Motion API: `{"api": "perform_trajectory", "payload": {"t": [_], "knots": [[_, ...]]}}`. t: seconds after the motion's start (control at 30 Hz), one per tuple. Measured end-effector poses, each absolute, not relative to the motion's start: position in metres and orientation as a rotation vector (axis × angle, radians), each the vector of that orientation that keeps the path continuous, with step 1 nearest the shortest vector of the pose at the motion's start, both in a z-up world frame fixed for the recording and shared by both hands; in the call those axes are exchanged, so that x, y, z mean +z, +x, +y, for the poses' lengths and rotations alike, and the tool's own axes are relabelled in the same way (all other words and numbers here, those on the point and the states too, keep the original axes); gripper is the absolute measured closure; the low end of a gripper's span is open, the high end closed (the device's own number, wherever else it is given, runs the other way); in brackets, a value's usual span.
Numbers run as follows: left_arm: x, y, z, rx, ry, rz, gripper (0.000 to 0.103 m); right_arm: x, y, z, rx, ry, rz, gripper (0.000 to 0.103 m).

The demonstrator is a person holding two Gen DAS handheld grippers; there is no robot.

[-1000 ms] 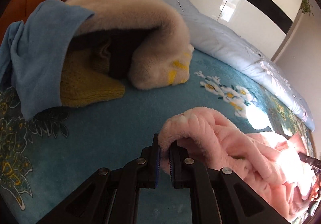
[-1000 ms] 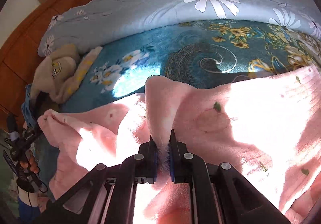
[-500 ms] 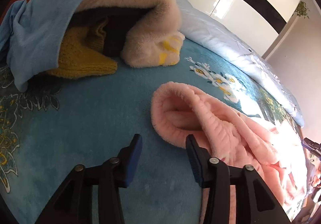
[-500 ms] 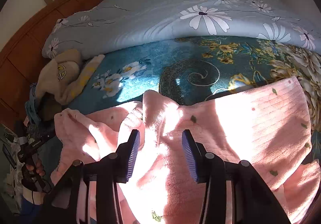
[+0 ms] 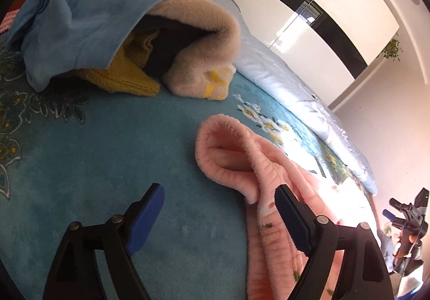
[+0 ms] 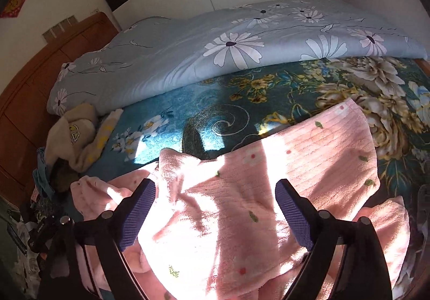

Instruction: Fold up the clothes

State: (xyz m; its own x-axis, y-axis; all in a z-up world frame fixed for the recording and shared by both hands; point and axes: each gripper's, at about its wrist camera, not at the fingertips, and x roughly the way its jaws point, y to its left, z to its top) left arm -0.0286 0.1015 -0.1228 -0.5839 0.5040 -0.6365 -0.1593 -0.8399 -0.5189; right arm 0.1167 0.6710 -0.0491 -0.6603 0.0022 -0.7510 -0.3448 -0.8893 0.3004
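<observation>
From the left wrist view, the left gripper (image 5: pixel 217 200) had its jaws spread wide and still opening, nothing pinched between them, only teal bedspread (image 5: pixel 94 165) showing in the gap. The pink fleece garment (image 5: pixel 242 155) lay on the bed at about two o'clock from those jaws, its rolled cuff open toward the camera, the cloth trailing down past the right-hand jaw to five o'clock; whether it brushed that jaw could not be told. Up at eleven o'clock sat a heap: a blue cloth (image 5: pixel 80 12) draped over a beige fleece (image 5: pixel 199 31), with a mustard knit (image 5: pixel 123 77) poking out beneath. At four o'clock, far off, the right gripper showed small in a hand (image 5: pixel 405 241). Over to the right wrist view: the right gripper (image 6: pixel 215 192) was likewise wide and opening, gripping nothing, poised over the pink fleece garment (image 6: pixel 309 165), which spread flat and sunlit from six o'clock to two o'clock. A pale daisy-print quilt (image 6: pixel 215 44) ran along the far side at twelve o'clock, the wooden headboard (image 6: pixel 40 90) at nine.
</observation>
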Motion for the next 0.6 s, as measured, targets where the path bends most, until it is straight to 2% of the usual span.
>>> {"api": "perform_trajectory", "payload": {"t": [0.1, 0.3, 0.5, 0.6], "knots": [[-0.119, -0.029, 0.102, 2.441, -1.144, -0.595, 0.004, -0.053, 0.127, 0.688, 2.589, -1.177, 0.628, 0.011], [-0.12, -0.044, 0.105, 2.424, -1.164, -0.687, 0.003, -0.062, 0.16, 0.741, 2.483, -1.068, 0.705, 0.009], [-0.128, -0.05, 0.118, 2.403, -1.209, -0.669, 0.003, -0.101, 0.168, 0.784, 2.288, -1.193, 0.732, 0.008], [-0.134, -0.054, 0.124, 2.37, -1.227, -0.686, 0.003, -0.119, 0.166, 0.799, 2.258, -1.202, 0.804, 0.008]]}}
